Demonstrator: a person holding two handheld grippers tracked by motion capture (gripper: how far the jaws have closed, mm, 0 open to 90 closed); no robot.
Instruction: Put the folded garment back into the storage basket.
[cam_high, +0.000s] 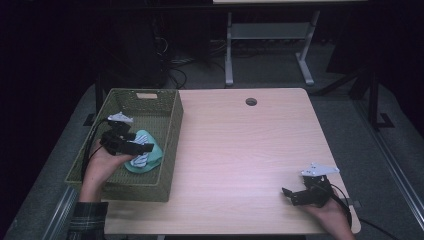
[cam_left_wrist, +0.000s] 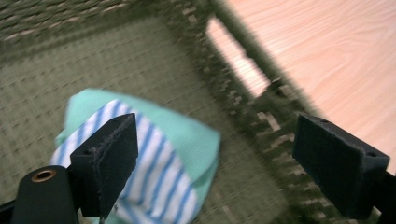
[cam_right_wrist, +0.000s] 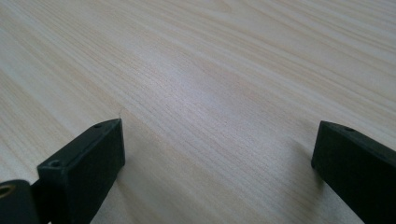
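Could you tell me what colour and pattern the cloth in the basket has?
The cloth is mint green with blue-and-white stripes, clearest in the left gripper view.

Left hand-held gripper (cam_high: 142, 148) hides part of folded cloth (cam_high: 152, 150); basket (cam_left_wrist: 243, 107) weave blurred.

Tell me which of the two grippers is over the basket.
The left gripper: it hangs open inside the green woven basket above the mint and striped cloth. The right gripper sits over bare table.

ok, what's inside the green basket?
A folded mint cloth with a blue-striped white part lies in the basket. The left gripper hangs open over it. Whatever is under the cloth is hidden.
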